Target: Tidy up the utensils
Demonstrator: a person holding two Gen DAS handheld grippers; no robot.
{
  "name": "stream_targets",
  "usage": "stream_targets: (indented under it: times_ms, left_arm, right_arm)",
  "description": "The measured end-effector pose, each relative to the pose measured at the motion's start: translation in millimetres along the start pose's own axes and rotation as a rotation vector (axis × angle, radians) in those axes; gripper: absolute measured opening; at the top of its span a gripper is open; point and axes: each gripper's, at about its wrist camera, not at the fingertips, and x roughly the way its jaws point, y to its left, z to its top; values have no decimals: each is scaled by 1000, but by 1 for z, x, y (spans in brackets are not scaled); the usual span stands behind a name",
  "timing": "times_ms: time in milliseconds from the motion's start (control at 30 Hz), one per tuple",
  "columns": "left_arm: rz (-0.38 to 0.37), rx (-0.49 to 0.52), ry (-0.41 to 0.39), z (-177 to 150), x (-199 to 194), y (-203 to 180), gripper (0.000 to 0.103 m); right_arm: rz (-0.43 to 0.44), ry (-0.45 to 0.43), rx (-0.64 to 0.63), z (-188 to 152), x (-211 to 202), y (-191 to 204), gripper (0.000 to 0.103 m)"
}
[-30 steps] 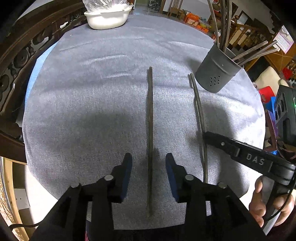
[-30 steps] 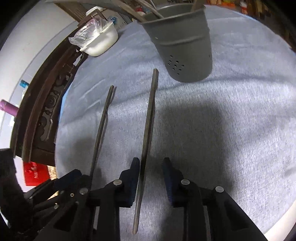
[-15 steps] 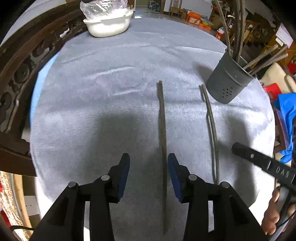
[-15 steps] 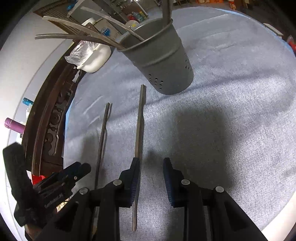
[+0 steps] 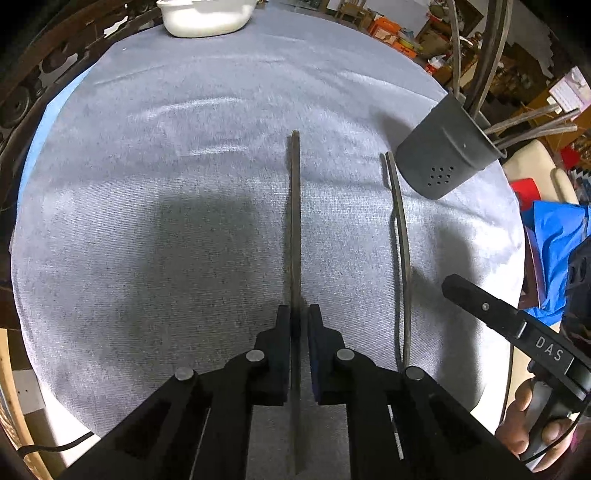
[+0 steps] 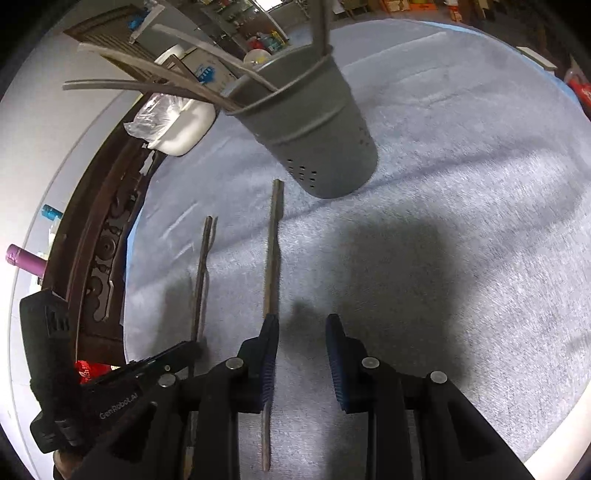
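Observation:
Two thin dark metal utensils lie side by side on the grey tablecloth. My left gripper is shut on the left utensil, which shows in the right wrist view as the left one. The right utensil lies apart; in the right wrist view it runs along the left finger of my right gripper, which is open with wide jaws. A dark grey perforated utensil holder with several utensils stands beyond, also in the right wrist view.
A white tub with a plastic bag stands at the far table edge. A carved dark wooden chair back curves along the left. The table edge drops off at right near blue and red items.
My left gripper has shut on the left utensil, which lay between open jaws before. My right gripper has shifted right, so the other utensil now lies by its left finger.

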Motion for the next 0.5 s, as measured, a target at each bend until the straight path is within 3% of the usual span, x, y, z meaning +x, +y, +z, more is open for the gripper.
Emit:
stream_targets:
  times_ms: [100,333,500]
  left_arm:
    - [23,7,-4,-1,-1,0,12]
    - [-6,9,-6,-4,1,6,11]
    - [-96,-14,13,-5,2,9,9]
  right_arm:
    - [-7,12,-18,2,7,9,30]
    - [-59,18,-68,0,27,24,29]
    - [-13,5,-104,-2,21,29,25]
